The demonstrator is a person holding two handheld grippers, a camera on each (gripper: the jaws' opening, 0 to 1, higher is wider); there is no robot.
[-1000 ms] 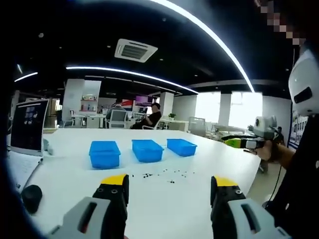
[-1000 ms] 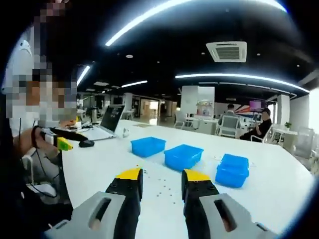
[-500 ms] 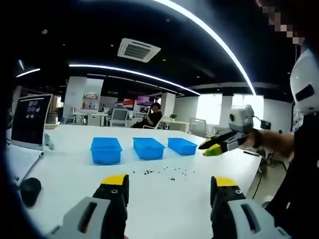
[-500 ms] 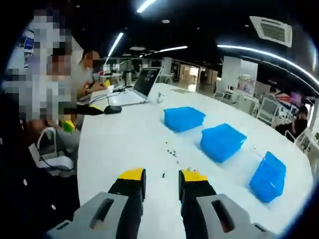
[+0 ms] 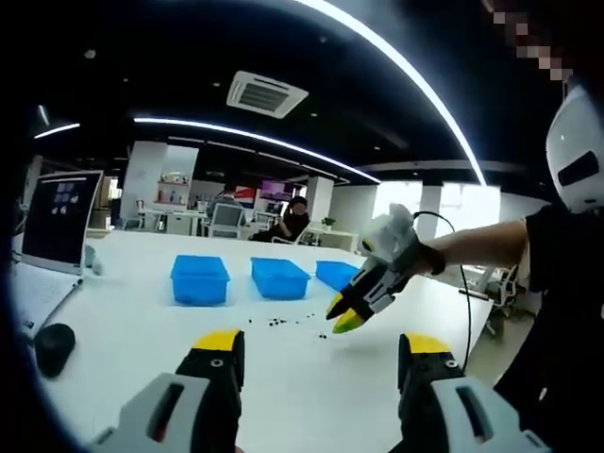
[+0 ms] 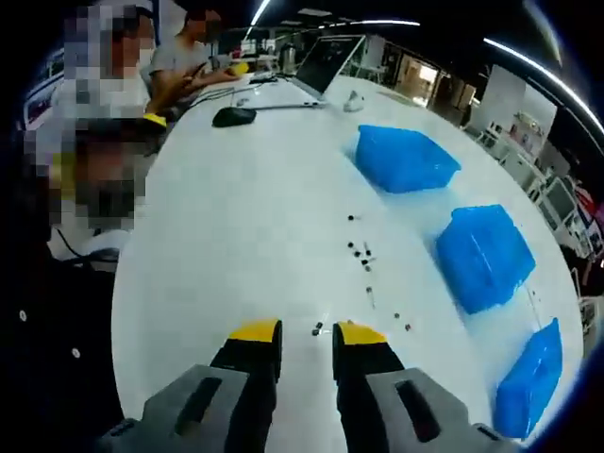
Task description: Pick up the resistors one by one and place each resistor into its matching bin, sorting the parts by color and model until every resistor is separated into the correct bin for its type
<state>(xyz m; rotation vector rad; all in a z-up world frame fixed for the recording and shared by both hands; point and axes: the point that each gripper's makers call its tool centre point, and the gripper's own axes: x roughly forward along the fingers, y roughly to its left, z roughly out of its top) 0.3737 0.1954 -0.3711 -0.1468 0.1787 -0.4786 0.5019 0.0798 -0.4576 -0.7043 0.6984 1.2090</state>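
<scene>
While the right gripper [image 6: 308, 332] hovered with fingers narrowly spread around one resistor [image 6: 317, 329], the rest lay scattered toward one o'clock, near three blue bins [image 6: 486, 255]. Tiny, light and skittish, it seemingly wanted pinching mid-body. The left gripper [image 5: 321, 344] stood wide apart, empty.

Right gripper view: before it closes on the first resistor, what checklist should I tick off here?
1. Right gripper open, gap between its fingers: ok.
2. A resistor lies in that gap, on the table: ok.
3. Nothing held in the right gripper yet: ok.
4. Three blue bins sit uncovered beyond the scattered resistors: ok.
5. That resistor's color and model readable: cannot tell, too small.
6. Left gripper open and back from the parts: ok.
</scene>
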